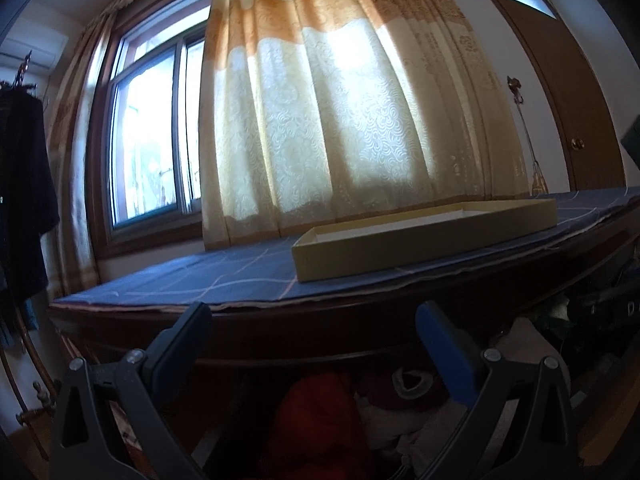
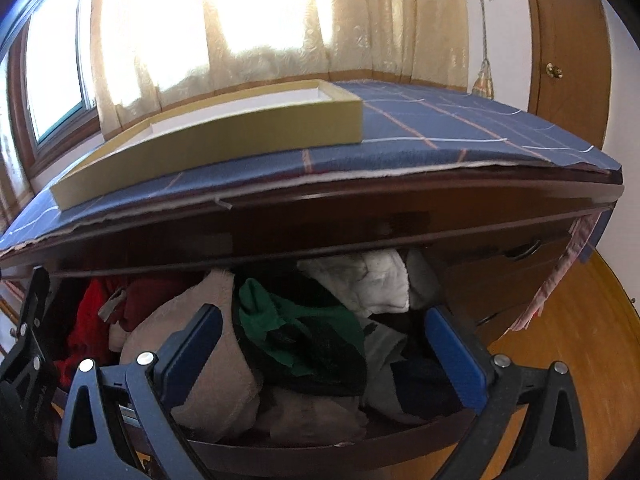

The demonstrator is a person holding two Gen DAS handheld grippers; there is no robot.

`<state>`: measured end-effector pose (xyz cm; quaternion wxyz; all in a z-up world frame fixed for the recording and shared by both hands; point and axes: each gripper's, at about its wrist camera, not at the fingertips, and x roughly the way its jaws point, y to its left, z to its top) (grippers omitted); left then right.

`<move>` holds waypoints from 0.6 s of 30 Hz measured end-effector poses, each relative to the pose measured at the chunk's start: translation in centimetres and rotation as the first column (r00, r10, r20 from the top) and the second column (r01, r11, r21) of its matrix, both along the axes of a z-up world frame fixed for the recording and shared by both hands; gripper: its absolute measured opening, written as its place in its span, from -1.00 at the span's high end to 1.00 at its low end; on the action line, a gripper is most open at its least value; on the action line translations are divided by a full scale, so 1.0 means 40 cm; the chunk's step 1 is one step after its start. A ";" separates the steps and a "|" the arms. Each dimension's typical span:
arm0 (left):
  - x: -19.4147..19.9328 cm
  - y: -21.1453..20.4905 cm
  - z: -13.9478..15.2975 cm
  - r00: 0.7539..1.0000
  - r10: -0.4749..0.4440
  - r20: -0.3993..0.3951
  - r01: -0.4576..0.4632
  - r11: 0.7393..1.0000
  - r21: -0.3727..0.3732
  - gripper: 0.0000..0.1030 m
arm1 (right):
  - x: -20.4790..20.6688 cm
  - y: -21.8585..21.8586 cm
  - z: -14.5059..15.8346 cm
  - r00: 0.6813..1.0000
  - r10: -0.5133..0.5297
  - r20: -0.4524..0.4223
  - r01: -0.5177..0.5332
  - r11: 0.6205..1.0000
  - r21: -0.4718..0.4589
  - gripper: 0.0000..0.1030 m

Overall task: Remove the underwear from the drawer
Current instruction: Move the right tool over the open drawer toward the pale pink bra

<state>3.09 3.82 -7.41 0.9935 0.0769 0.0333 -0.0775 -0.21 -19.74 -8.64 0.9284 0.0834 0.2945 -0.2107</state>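
No readable text, label, brand, number or sign shows in either wrist view.

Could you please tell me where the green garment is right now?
In the right wrist view, the green garment lies mid-pile in the open drawer, between the beige garment on its left and the white cloth behind-right.

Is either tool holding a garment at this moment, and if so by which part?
Nothing is held. The left tool and the right tool are both open, above the clothes in the open drawer, with nothing between the fingers.
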 end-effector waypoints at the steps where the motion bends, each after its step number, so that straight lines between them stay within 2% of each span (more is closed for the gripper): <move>1: -0.001 0.001 0.001 1.000 0.001 -0.008 -0.001 1.000 -0.007 -1.00 | -0.001 0.003 0.000 1.000 0.005 -0.003 -0.005 1.000 0.001 -0.99; 6: -0.019 0.015 0.005 0.999 0.017 -0.045 -0.019 0.999 -0.037 -1.00 | -0.021 0.017 0.010 1.000 0.030 0.002 -0.030 1.000 -0.005 -0.99; 18: -0.096 0.036 0.006 0.996 0.037 -0.085 -0.038 0.999 -0.012 -1.00 | -0.052 0.039 0.016 0.998 0.063 -0.004 -0.063 0.998 0.018 -0.99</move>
